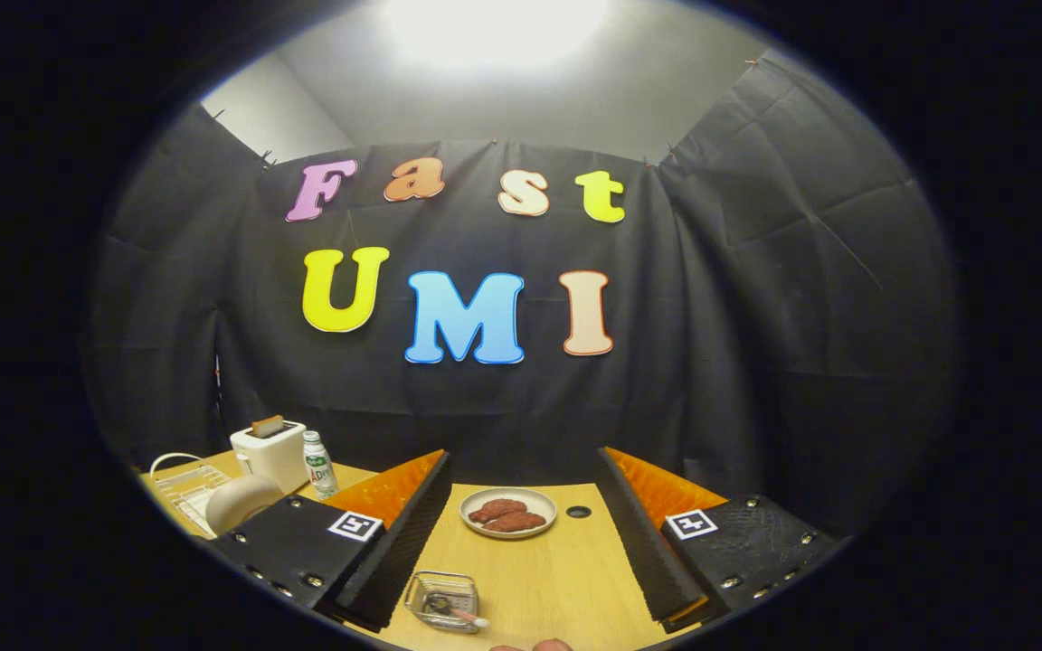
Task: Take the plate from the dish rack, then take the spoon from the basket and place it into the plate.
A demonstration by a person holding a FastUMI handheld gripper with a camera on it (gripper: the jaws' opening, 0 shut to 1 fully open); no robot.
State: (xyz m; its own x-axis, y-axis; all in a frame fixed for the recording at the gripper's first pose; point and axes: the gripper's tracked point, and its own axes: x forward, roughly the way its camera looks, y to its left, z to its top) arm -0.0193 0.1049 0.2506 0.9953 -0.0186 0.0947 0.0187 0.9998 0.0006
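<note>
One camera here, riding on the gripper [521, 579] and looking forward along its two fingers, which stand wide apart with nothing between them. It sits low, just above the wooden counter [539, 579], aimed level toward the booth's black cloth back wall with a slight upward tilt, so wall and a bright ceiling light take most of the picture. Take the dish of brown food [508, 513] as landmark: it lies dead ahead, beyond the fingertips. Nearer the lens than the dish, a small wire basket [442, 599] sits close in. Left of the dish, further off, stand a toaster [271, 452] and dish rack [186, 486].
</note>
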